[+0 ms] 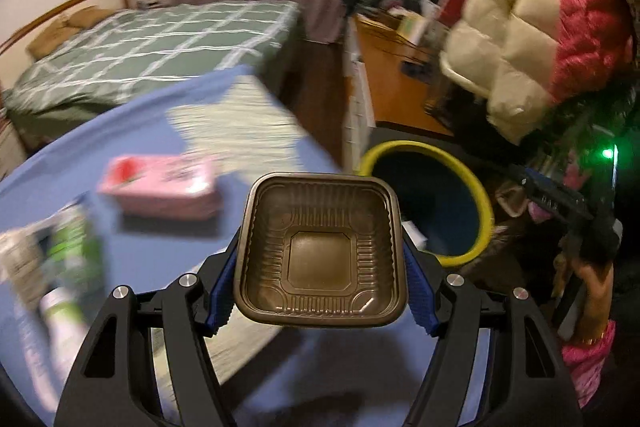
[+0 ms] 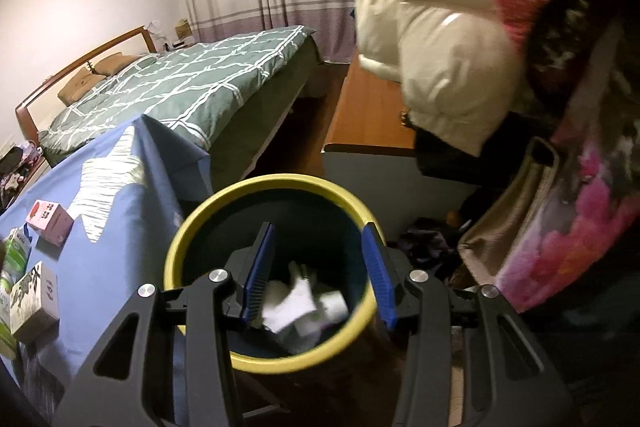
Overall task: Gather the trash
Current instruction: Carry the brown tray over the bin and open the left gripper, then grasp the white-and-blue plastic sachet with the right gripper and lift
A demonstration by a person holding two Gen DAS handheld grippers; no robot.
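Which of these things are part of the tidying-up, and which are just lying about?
Part of the job:
- square brown ribbed plastic tray, clamped in the left gripper
- round dark bin with a yellow rim, white scraps inside
- right gripper, jaws empty over the bin

Just lying about:
- pink carton
- green checked bed
- cream and red quilted jacket

My two fisheye views are dim, warm-lit indoors, dark and curved at the corners, with motion blur smearing the pink box (image 1: 160, 189) and glare on the puffy jacket (image 2: 440, 39).
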